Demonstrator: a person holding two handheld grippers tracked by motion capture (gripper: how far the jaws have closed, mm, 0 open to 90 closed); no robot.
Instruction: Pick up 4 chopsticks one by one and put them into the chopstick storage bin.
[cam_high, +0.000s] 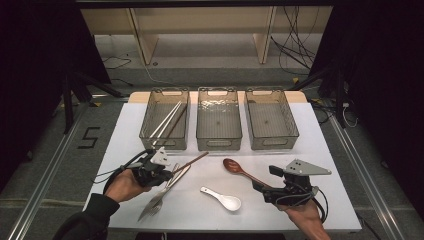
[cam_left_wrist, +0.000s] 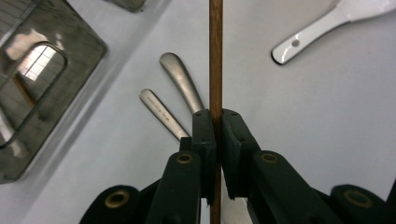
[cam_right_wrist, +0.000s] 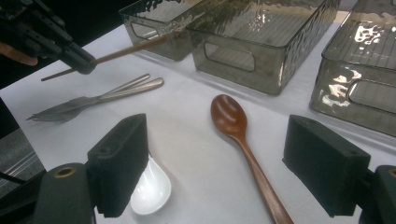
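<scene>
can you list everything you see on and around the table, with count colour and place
chopstick: one, brown wood, clamped between the left gripper's jaws, above the forks
chopsticks: a few, pale and dark, in the left bin
bins: three, smoky clear plastic, in a row at the far side of the table
forks: two, silver metal, lying side by side near the left hand
wooden spoon: one, reddish brown, near the middle, in front of the right gripper
soup spoon: one, white, near edge of the table
table: one, white top
shelf: one, light wood, behind the table
left gripper: black, shut on the chopstick
right gripper: black, jaws wide open
</scene>
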